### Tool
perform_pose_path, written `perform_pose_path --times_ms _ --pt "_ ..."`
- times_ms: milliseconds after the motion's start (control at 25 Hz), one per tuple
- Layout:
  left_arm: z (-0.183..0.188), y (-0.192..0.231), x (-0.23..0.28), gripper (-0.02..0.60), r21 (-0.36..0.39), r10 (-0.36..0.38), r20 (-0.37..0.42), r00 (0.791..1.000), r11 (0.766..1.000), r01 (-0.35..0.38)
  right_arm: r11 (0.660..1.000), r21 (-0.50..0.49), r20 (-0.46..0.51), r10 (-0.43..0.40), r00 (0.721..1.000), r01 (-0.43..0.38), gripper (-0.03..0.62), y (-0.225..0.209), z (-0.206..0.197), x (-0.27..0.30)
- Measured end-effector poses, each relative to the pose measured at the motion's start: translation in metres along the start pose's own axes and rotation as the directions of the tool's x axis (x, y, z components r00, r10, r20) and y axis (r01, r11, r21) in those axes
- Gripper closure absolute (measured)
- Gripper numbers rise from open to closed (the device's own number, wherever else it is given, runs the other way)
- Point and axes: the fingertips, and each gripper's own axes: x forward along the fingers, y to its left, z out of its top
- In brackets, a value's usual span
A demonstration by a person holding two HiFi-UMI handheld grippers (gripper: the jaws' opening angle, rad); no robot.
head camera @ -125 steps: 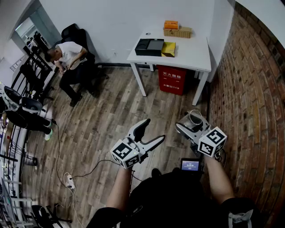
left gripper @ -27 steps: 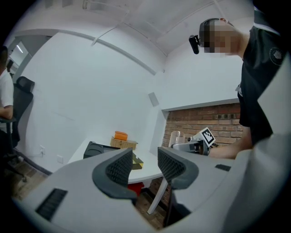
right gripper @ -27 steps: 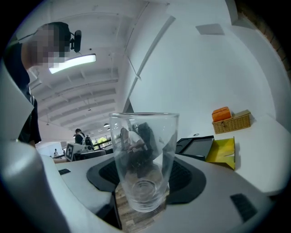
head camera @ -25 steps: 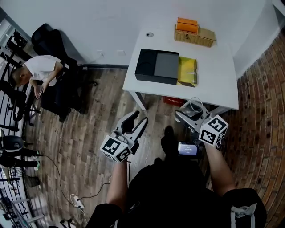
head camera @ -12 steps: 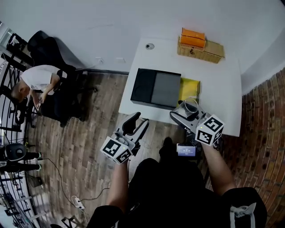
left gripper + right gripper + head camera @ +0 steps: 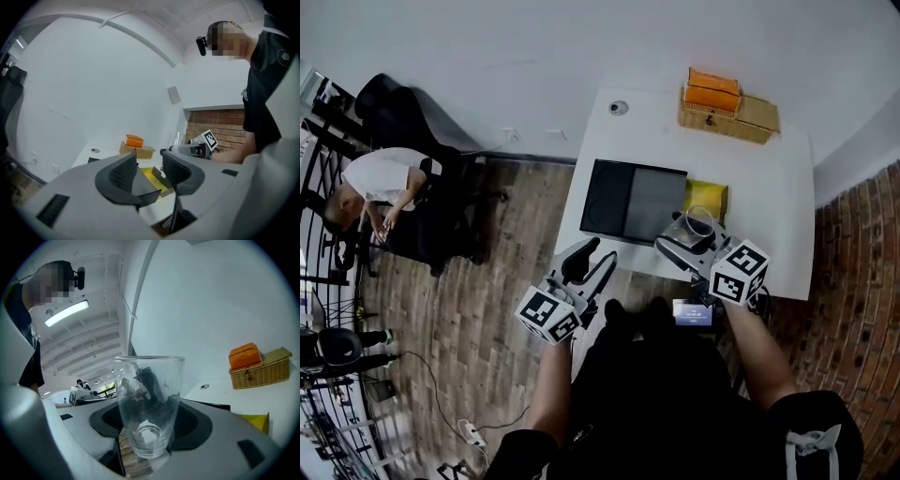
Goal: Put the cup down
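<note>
**Cup in my right gripper, at the table's near edge**

I stood at the white table (image 6: 769, 211) with a gripper in each hand. My right gripper (image 6: 684, 238) pinched the cup (image 6: 699, 225), a clear, empty glass. In the right gripper view the gripper (image 6: 150, 425) had its two dark jaws pressed against the lower part of the cup (image 6: 148, 399), one on each side. The cup stood upright, mouth up. Floorboards showed under its base, so it rested on nothing. From the head view it hung over the table's near edge, just beside the yellow box (image 6: 706, 197).

My left gripper (image 6: 592, 262) was out over the floor, off the table's near left corner. In its own view the gripper (image 6: 150, 169) had its jaws spread, with only air between them. That view also showed the right gripper (image 6: 199, 146) and the cup (image 6: 176, 139) off to my right.

On the table a black box (image 6: 633, 201) lay touching the yellow one. At the far edge sat a basket (image 6: 729, 123) with an orange box (image 6: 713, 92) on it. A small round thing (image 6: 619, 108) lay near the far left corner.

A person (image 6: 380, 187) sat well apart, off to the left by the wall. A brick wall (image 6: 858, 281) ran along my right.
</note>
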Motion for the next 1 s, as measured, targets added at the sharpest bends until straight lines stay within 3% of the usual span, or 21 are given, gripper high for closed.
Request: perform_pose_path --times_ms 600,1000 --pt "0.021 0.022 -0.006 0.402 0.019 -0.089 -0.002 0.996 0.996 0.089 0.998 -0.044 0.036 -0.04 0.999 0.041 0.315 0.017 0.021 0.031" --pt "0.02 0.031 -0.007 0.402 0.01 -0.068 -0.007 0.998 0.998 0.068 0.998 -0.046 -0.007 -0.032 0.999 0.032 0.315 0.008 0.013 0.036"
